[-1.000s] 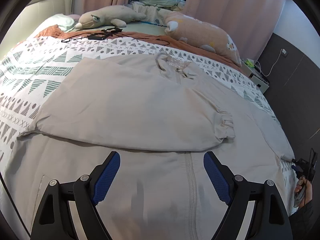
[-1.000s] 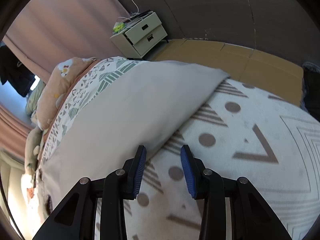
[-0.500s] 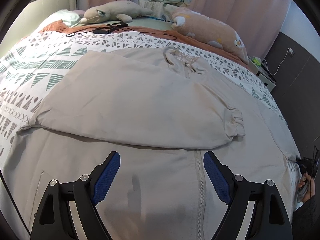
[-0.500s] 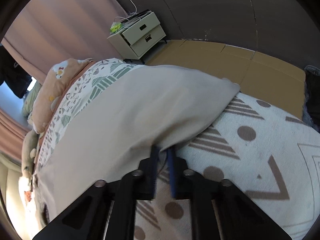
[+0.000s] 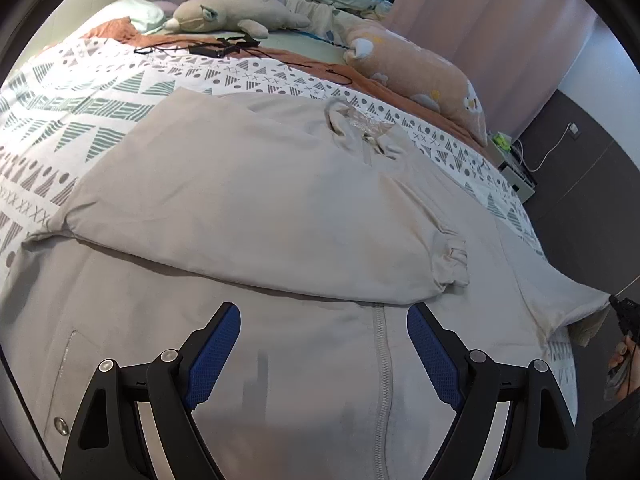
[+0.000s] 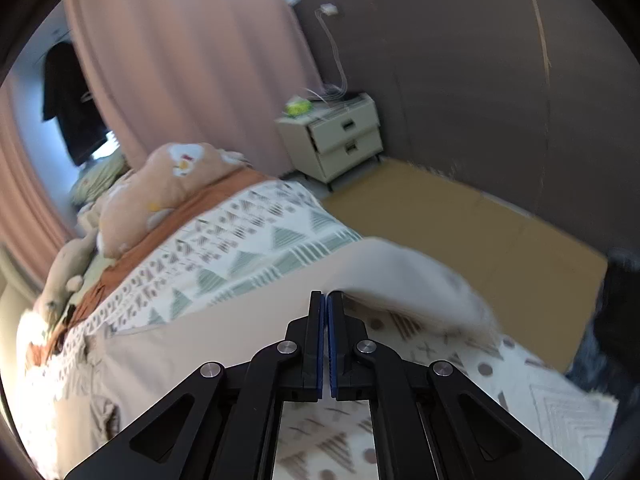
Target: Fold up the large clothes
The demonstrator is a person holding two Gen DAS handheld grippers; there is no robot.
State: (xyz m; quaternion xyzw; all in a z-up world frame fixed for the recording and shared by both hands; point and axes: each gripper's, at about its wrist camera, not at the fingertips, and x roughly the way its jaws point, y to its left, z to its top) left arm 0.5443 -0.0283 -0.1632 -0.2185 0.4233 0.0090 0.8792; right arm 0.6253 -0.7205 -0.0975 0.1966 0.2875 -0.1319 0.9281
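Right gripper [image 6: 325, 300] fingers pinched on beige garment [image 6: 240, 332], patterned bedspread [image 6: 248, 256], nightstand [image 6: 340, 136]

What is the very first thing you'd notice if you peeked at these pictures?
The big beige zip-up jacket spread across the patterned white-and-green bedspread, with one sleeve folded over its front, fills most of the left wrist view. The right gripper is pinched shut on the jacket's other sleeve, lifting it off the bed, while the left gripper hangs open above the zipper. Behind, a long peach plush pillow lies by the pink curtains.
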